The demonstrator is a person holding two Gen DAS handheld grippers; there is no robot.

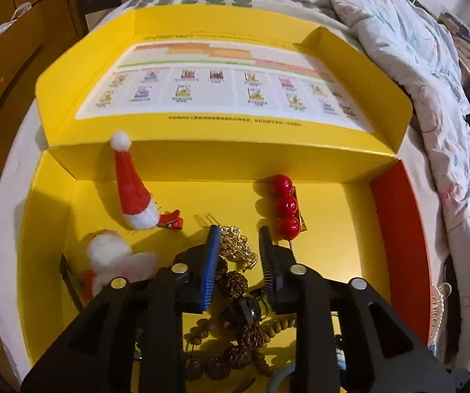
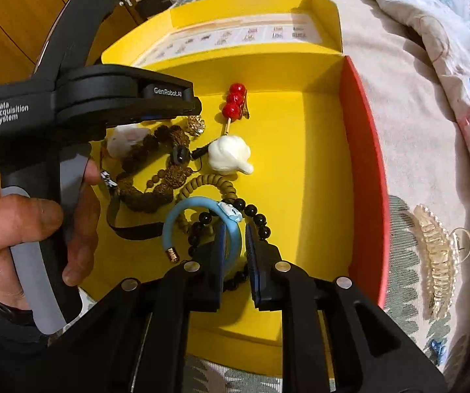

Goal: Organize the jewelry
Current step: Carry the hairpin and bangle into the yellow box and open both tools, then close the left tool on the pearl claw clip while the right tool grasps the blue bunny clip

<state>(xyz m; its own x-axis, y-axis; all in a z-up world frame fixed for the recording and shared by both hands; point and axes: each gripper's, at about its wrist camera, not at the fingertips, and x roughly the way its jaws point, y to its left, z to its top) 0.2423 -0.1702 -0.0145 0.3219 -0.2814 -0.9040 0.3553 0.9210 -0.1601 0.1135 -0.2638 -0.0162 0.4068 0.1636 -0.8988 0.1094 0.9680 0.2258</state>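
- your left gripper (image 1: 239, 249) hangs slightly parted over the gold hair clip (image 1: 236, 245) in the yellow box (image 1: 326, 229), gripping nothing.
- your right gripper (image 2: 235, 245) straddles the blue bracelet (image 2: 202, 226); its pads seem not to press.

Contents counted, yellow box (image 2: 320, 150):
- Red-ball hair clip (image 1: 285, 204), one, bearing three balls, at 12 o'clock.
- Santa-hat clip (image 1: 133, 190), one, at 10 o'clock.
- White fluffy ornament (image 1: 107, 252), one, at 9 o'clock.
- Gold filigree clip (image 1: 236, 244), one, centre.
- White carved piece (image 2: 228, 155), one, centre.
- Brown knobbly-bead strand (image 2: 156, 160), one; full extent unclear.
- Tan bead strand (image 2: 215, 183), one.
- Black bead bracelet (image 2: 261, 221), one, at 6 o'clock.
- Blue open bangle (image 2: 186, 209), one, at 6 o'clock.

Outside the box, at 3 o'clock: clear claw clip (image 2: 438, 255), one.
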